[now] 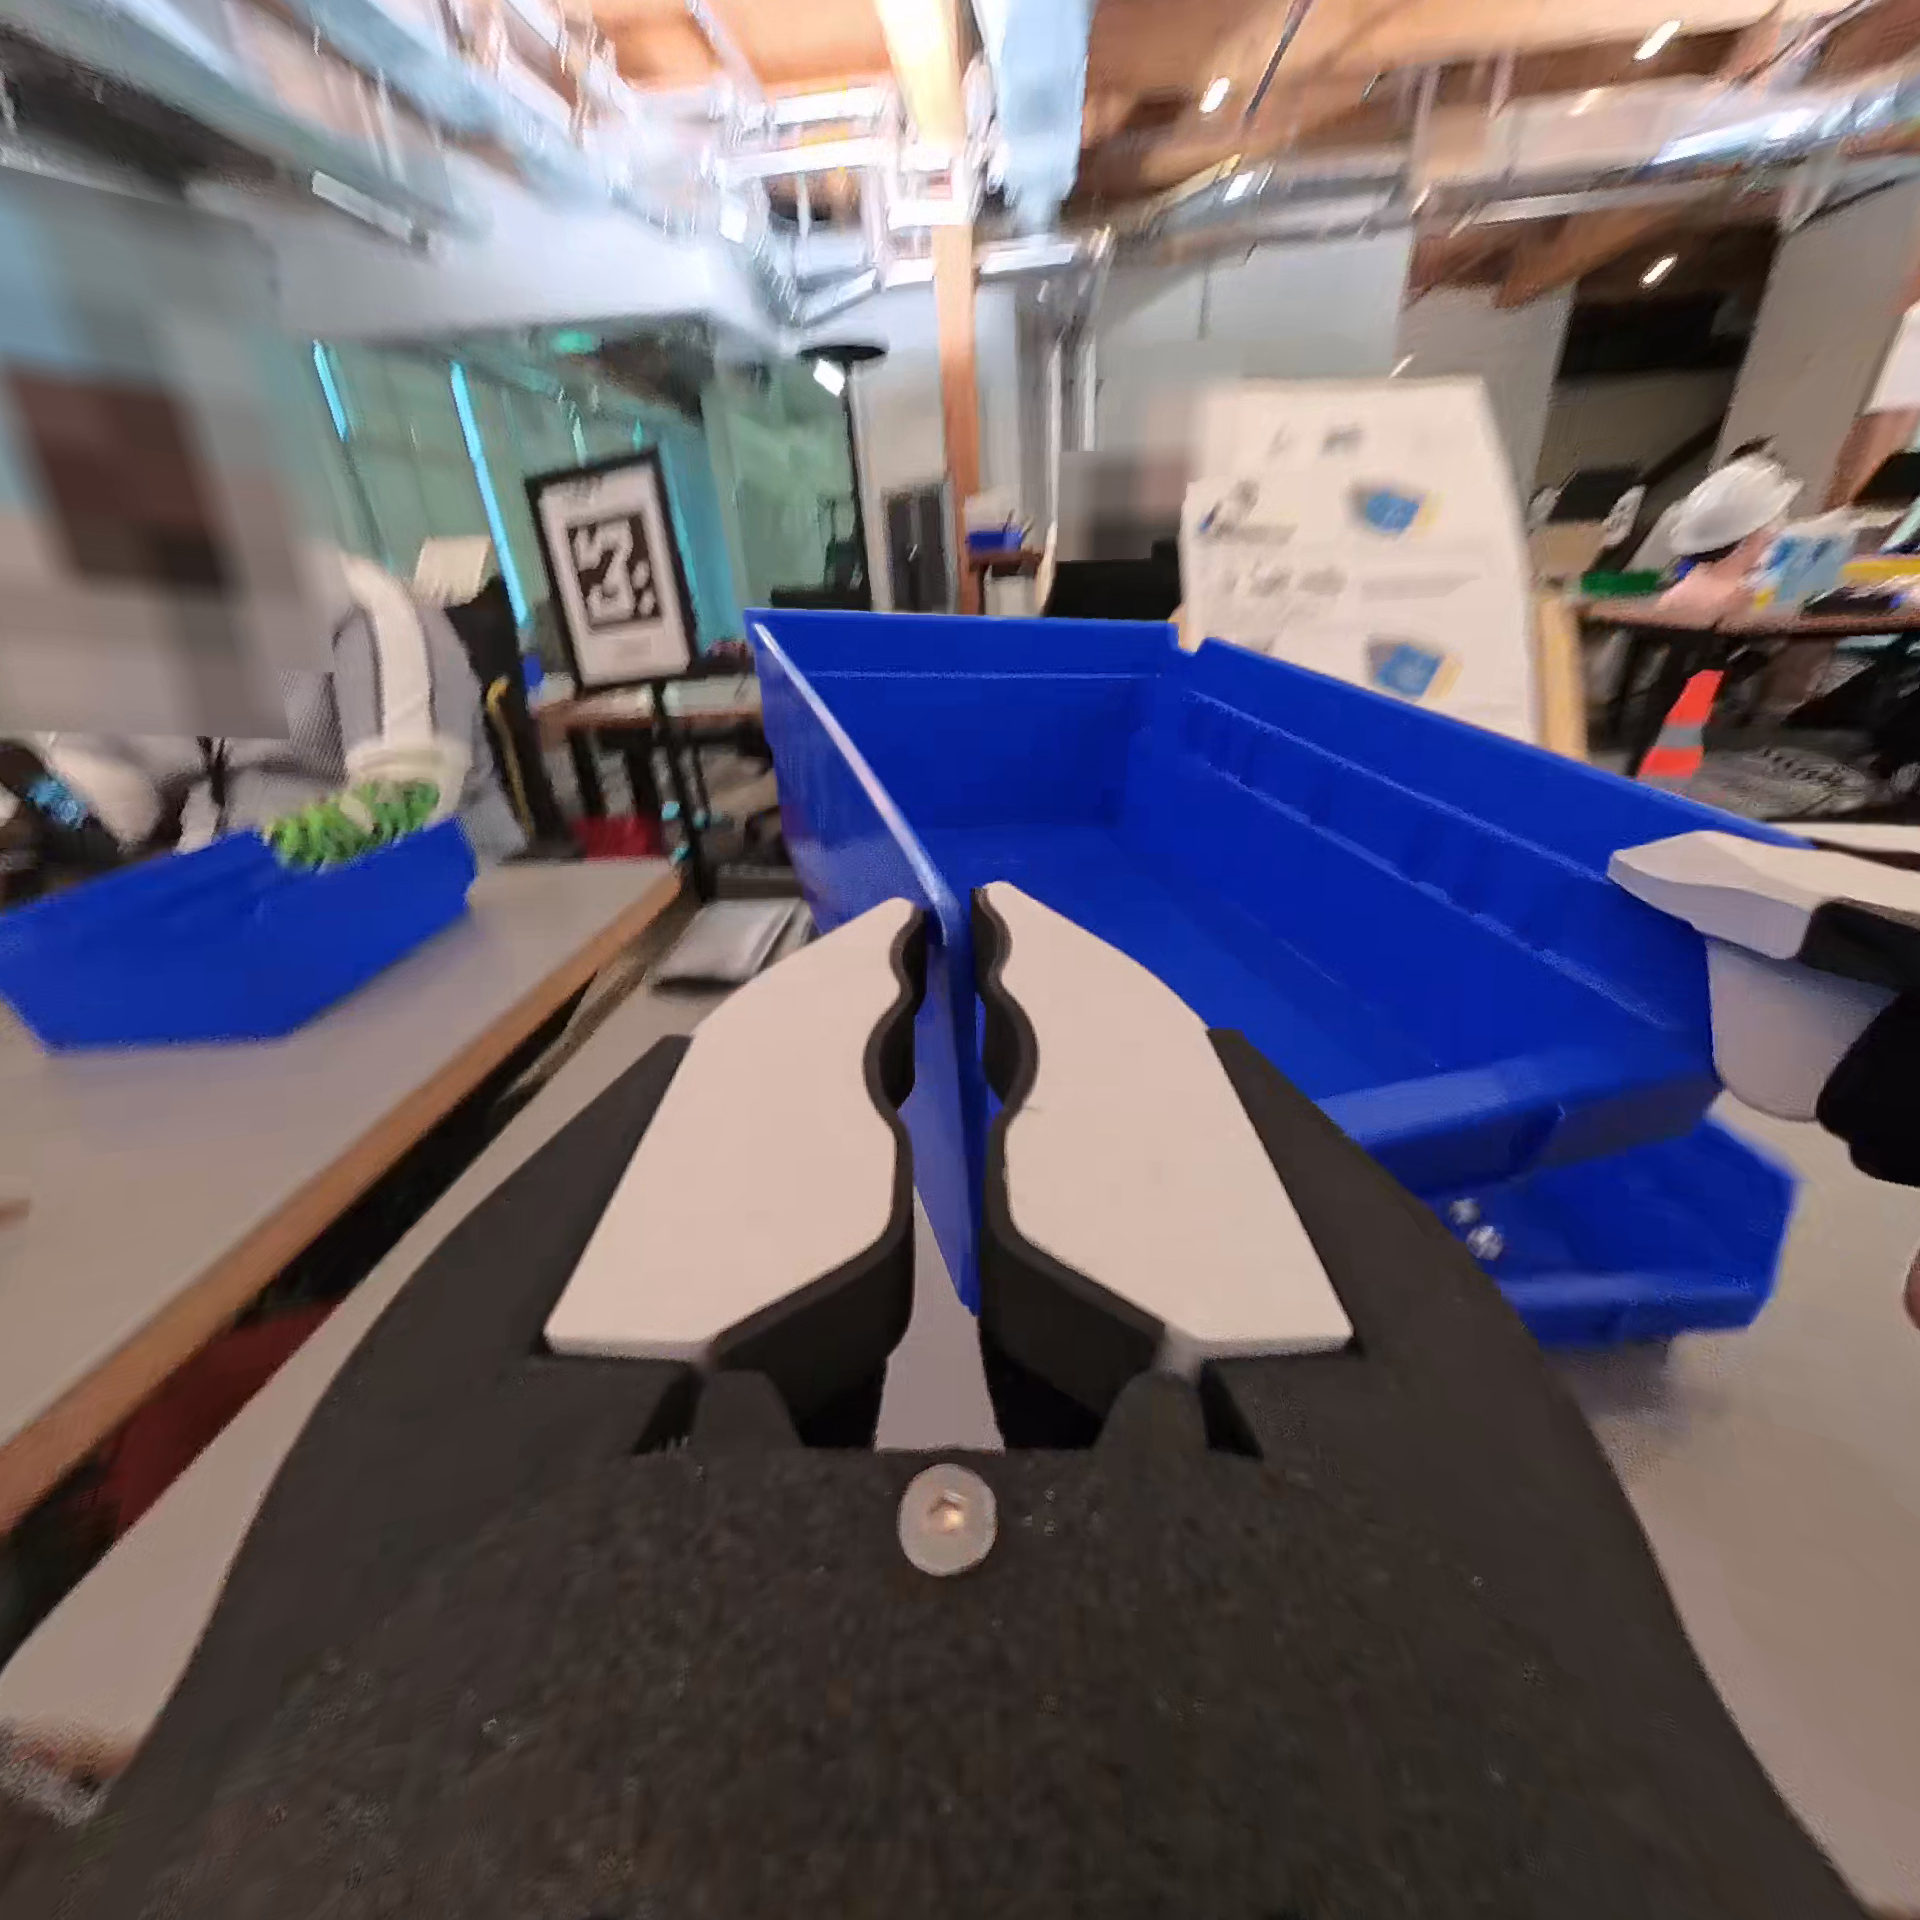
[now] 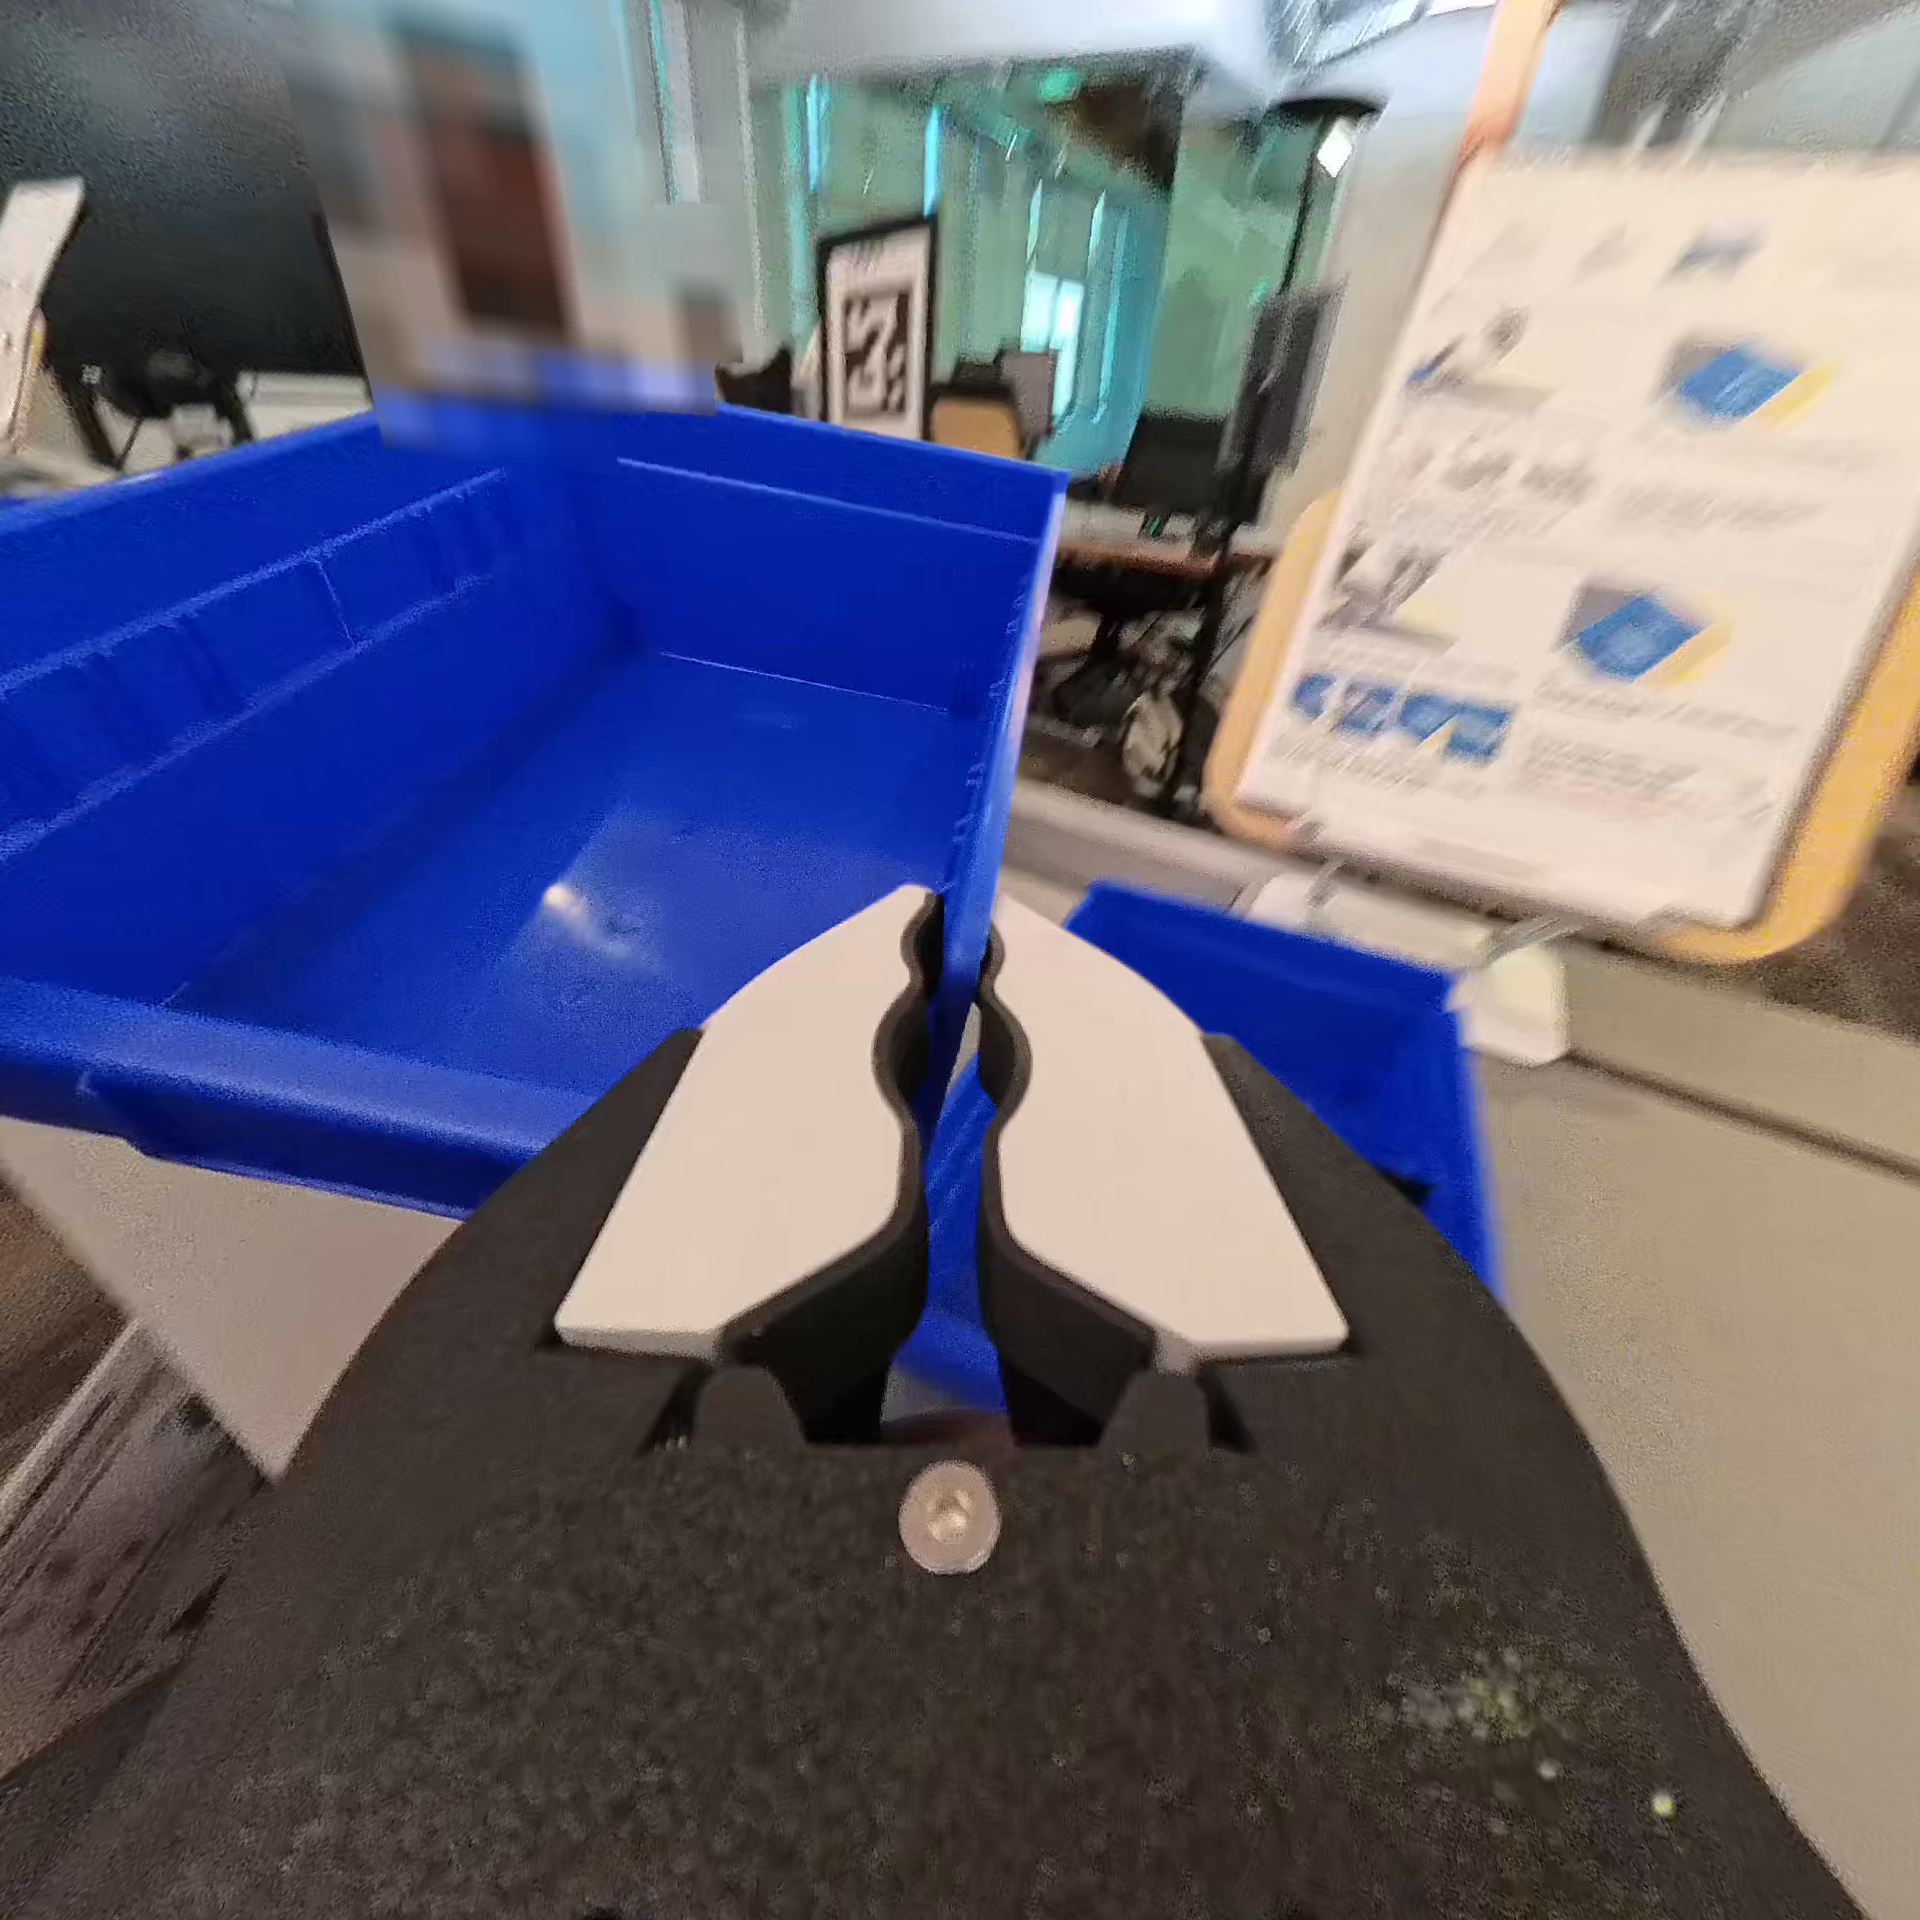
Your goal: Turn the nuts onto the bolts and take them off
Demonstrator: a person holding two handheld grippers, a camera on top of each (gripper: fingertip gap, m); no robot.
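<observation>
I hold a large empty blue bin (image 1: 1195,831) off the table, tilted, with both grippers. My left gripper (image 1: 951,904) is shut on the bin's left side wall, which runs between its pads. My right gripper (image 2: 961,914) is shut on the opposite side wall of the same bin (image 2: 468,779); it also shows at the right edge of the left wrist view (image 1: 1766,904). A second, lower blue bin (image 1: 1621,1247) lies under the lifted one, with a few small silver nuts (image 1: 1475,1226) in it. It also shows in the right wrist view (image 2: 1299,1039).
A grey table (image 1: 208,1143) stands to the left with another blue bin (image 1: 229,935) holding green pieces. A white poster board (image 2: 1558,520) leans at the back right. People sit at tables farther back. There is about 20 cm between the tips of the two grippers.
</observation>
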